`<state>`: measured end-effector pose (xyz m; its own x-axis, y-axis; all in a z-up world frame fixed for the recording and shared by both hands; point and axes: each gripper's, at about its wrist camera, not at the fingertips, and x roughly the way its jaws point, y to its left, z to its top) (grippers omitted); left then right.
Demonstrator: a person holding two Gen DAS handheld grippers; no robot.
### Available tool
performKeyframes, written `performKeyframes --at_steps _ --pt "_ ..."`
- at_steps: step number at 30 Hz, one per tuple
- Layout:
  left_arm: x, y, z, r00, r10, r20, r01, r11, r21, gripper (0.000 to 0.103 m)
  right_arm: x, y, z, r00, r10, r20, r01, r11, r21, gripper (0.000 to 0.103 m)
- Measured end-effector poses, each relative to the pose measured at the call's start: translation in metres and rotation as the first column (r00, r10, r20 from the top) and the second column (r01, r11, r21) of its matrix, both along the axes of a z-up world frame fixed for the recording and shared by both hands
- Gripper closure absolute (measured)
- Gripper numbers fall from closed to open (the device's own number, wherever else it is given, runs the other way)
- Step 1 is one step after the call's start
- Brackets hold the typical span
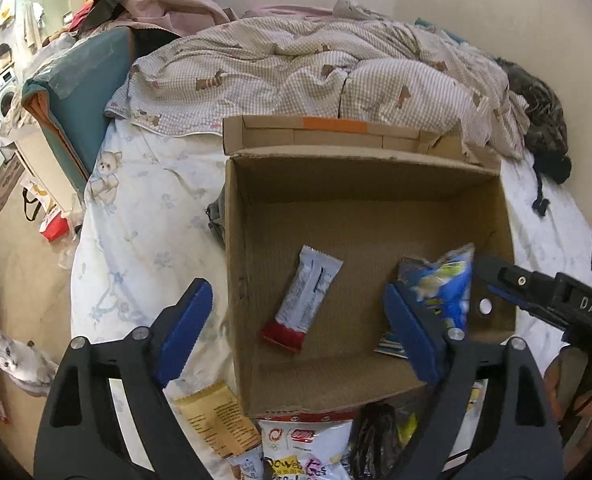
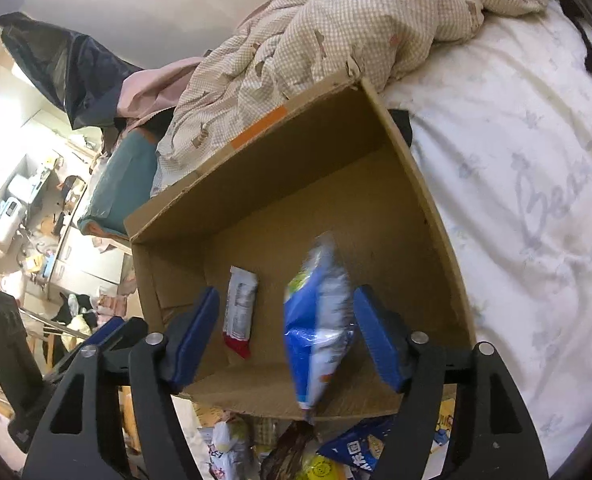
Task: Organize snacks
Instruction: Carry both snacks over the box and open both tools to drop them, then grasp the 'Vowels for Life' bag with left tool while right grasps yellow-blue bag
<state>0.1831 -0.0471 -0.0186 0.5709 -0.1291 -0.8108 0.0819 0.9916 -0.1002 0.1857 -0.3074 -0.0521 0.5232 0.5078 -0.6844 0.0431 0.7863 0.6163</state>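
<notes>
We see an open cardboard box (image 1: 376, 216) (image 2: 279, 184) on the bed sheet (image 1: 147, 208) (image 2: 536, 200); checked quilt (image 1: 296, 68) (image 2: 356, 20) bunched behind it at 12 o'clock. Inside the box, a white bar wrapper with a red end (image 1: 308, 300) (image 2: 239, 312) lies flat on the floor, about centre-left. The blue snack bag (image 1: 444, 284) (image 2: 320, 328) sits at 3 o'clock in the box in the left view; in the right view it is blurred between the pads, and we cannot tell whether any pad touches it. Right gripper (image 2: 285, 338) (image 1: 536, 292) jaws spread wide, released; its arm enters the left view from 3 o'clock. Left gripper (image 1: 296, 332) also released, jaws wide apart straddling the box's near-left wall, holding nothing. More snack packets (image 1: 296, 440) (image 2: 296, 452) piled at 6 o'clock just outside the box's near wall. Grey-white cat (image 1: 19, 364) on the floor at 8 o'clock.
</notes>
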Motion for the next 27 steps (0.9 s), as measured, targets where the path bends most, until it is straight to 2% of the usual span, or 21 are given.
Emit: performKeyframes --at_steps 3,14,27 --pt "-0.003 0.001 0.004 1.0 -0.003 0.004 0.003 1.0 -0.007 0.017 -0.007 -0.003 0.008 1.0 -0.006 0.019 0.005 1.0 0.022 0.03" --pt "-0.029 0.018 0.024 0.999 0.02 0.041 -0.02 1.0 -0.014 0.017 -0.046 -0.008 0.029 0.999 -0.015 0.049 0.015 1.0 0.014 0.03" --pt "-0.081 0.058 0.026 0.993 0.114 0.014 -0.113 0.992 -0.056 0.017 -0.102 -0.01 0.031 1.0 -0.02 0.011 0.02 0.999 0.035 0.03"
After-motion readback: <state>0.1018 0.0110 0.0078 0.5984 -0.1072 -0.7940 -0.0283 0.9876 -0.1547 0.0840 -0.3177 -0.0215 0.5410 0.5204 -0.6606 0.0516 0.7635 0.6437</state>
